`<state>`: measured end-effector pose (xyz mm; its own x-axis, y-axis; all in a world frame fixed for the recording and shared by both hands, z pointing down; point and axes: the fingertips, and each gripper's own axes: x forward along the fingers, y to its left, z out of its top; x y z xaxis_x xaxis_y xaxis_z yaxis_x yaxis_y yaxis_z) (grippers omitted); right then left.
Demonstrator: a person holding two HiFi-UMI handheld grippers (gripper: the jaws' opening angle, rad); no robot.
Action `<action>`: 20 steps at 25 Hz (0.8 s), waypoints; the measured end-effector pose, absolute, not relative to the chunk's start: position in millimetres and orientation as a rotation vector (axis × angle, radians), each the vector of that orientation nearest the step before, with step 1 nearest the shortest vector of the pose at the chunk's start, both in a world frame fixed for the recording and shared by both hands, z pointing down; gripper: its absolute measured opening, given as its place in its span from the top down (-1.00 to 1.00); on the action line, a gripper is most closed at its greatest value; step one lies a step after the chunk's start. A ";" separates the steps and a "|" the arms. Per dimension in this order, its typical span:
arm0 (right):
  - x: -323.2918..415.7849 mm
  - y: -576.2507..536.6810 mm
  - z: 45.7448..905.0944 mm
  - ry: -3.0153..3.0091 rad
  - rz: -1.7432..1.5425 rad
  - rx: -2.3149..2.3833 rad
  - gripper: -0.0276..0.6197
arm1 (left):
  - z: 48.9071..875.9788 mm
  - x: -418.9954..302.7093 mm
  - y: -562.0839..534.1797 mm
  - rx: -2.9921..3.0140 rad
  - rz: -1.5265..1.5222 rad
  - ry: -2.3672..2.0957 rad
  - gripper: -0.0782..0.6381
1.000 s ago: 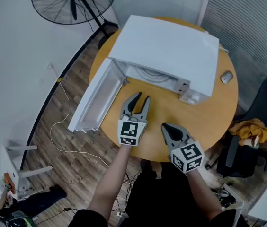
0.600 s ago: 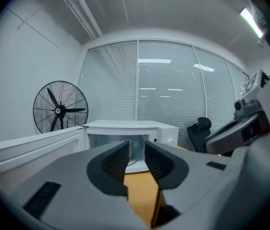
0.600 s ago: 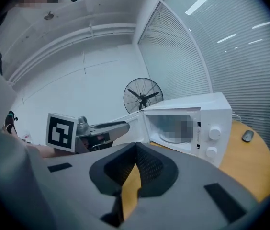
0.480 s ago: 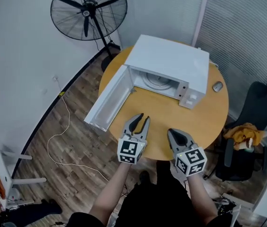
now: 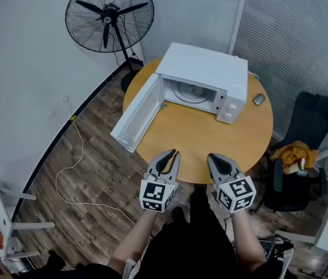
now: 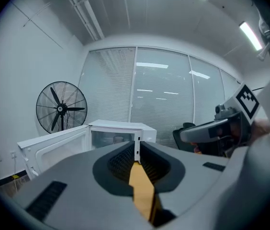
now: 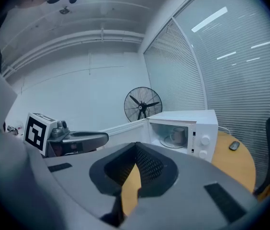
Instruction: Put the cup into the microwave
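A white microwave [image 5: 210, 68] stands at the back of the round wooden table [image 5: 210, 138], its door [image 5: 138, 112] swung wide open to the left. In the right gripper view a pale cup [image 7: 177, 136] sits inside it on the turntable. Both grippers hover side by side over the table's near edge, well away from the microwave. The jaws of my left gripper [image 5: 173, 154] are closing, with only a thin slit left and nothing between them. My right gripper [image 5: 213, 157] is shut and empty. The left gripper view looks along my left gripper [image 6: 137, 150] at the open microwave [image 6: 120, 128].
A black standing fan [image 5: 109, 10] is on the floor at the far left. A computer mouse [image 5: 259, 99] lies on the table right of the microwave. A black chair with a yellow cloth [image 5: 295, 156] stands at the right. A white cable [image 5: 71, 156] runs over the wooden floor.
Both grippers have drawn back from the microwave to the table's near edge. The left jaws have gone from wide apart to nearly together. The right jaws stayed together.
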<state>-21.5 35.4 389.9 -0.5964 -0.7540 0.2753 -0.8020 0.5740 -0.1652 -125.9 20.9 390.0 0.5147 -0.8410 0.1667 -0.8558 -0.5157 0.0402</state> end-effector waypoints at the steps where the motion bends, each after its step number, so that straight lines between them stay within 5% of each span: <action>1: -23.1 42.1 387.3 -2.630 0.399 1.311 0.89 | 387.4 -127.1 28.0 2.632 0.182 -1.475 0.70; 20: -13.0 93.3 378.5 -2.674 0.364 1.293 0.89 | 380.5 -124.1 75.2 2.604 0.159 -1.437 0.79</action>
<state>-13.0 93.3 378.5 -0.6177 -0.7497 0.2375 -0.7859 0.5994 -0.1519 -124.1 75.2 380.5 0.5320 -0.8293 0.1711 -0.8466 -0.5245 0.0904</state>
